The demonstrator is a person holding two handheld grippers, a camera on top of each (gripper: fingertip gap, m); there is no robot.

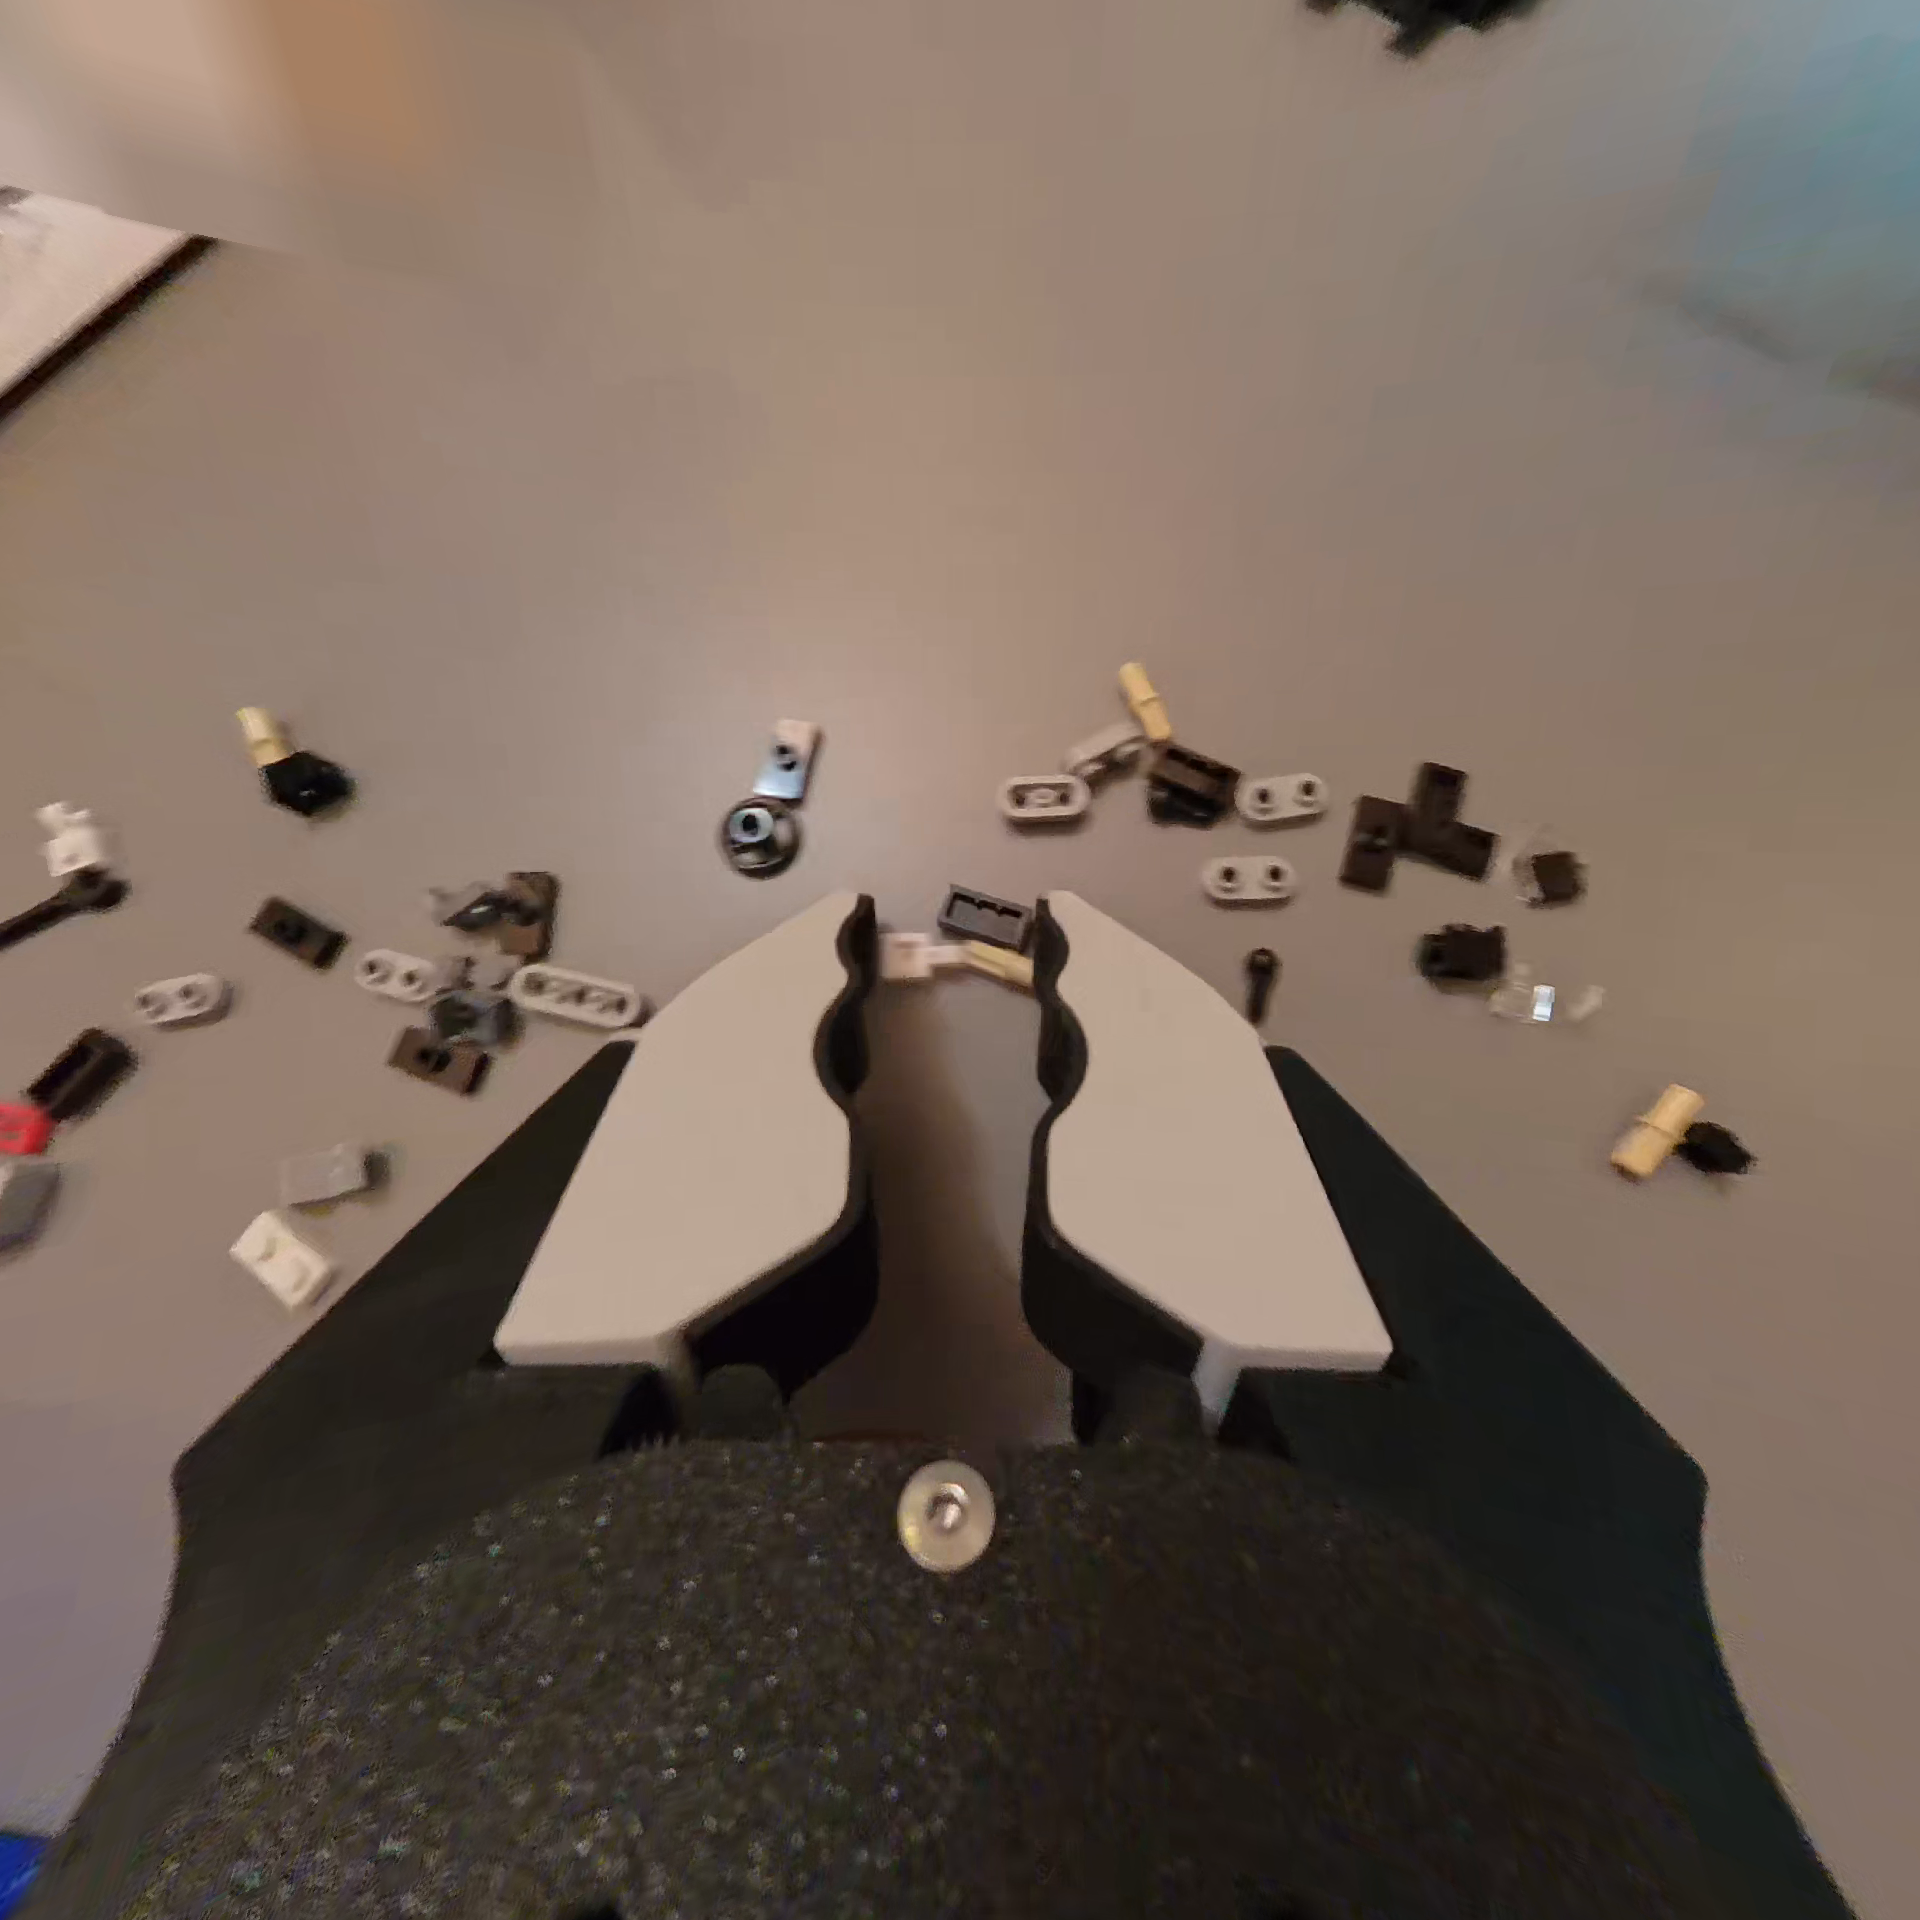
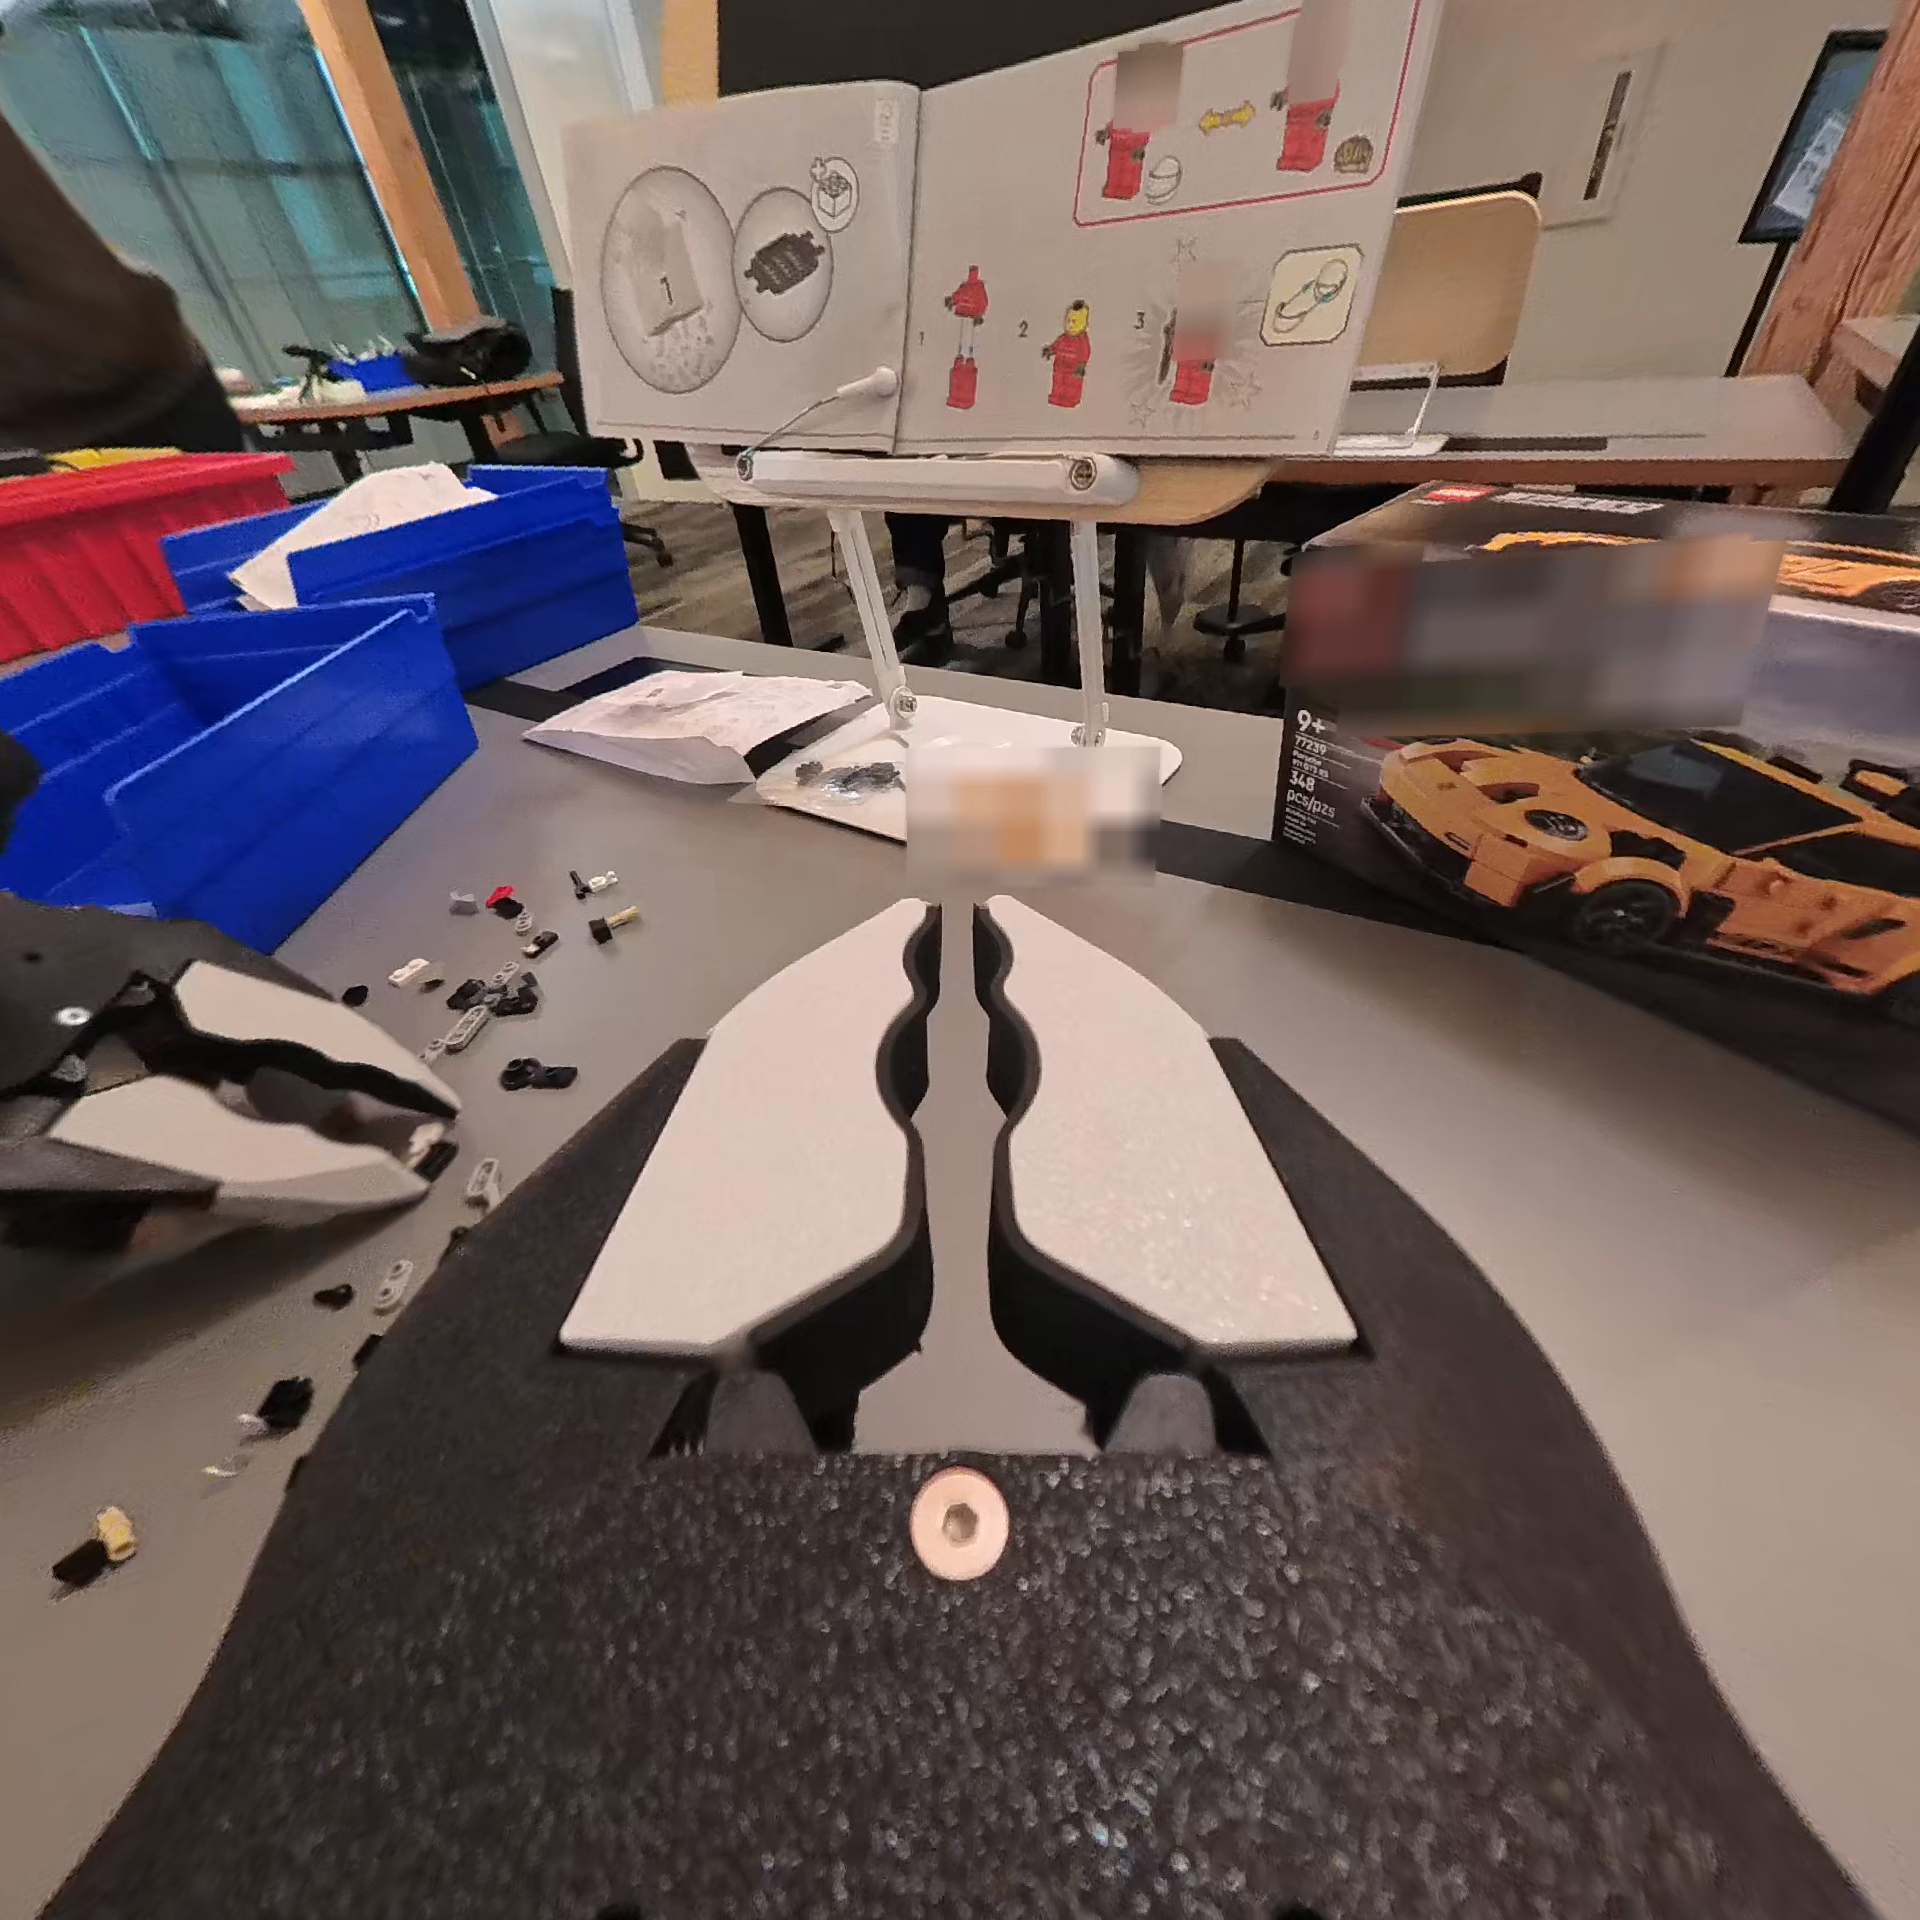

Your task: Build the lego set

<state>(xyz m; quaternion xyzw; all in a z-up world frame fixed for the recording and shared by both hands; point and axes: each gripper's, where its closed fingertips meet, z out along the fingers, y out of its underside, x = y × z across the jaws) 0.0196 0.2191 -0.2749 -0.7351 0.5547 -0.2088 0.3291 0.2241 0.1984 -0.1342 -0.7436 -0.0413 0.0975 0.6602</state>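
left gripper: jaws apart, nothing gripped; tips low over the tabletop, in the middle of the loose lego pieces
between left tips: small white piece, tan pin and black hollow brick lie on the tabletop in or just past the gap; contact with the jaws can't be made out
right of left gripper: grey oval plates, black cross-shaped part, clear bits, tan pin with black connector
left of left gripper: more grey oval plates, white plate, black flat plates, red piece at frame edge
ahead of left gripper: round dark dish piece, touching a small metallic plate
right gripper: jaws nearly together, narrow slit, nothing in them; held above the tabletop, to the right of the lego pieces and the left gripper
instruction booklet: open on a white stand, straight ahead of right gripper, beyond the pieces
lego box: orange car print, lying right of the stand
blue bins: left of the stand, red bin behind them
paper bags: flat at the stand's foot, left side
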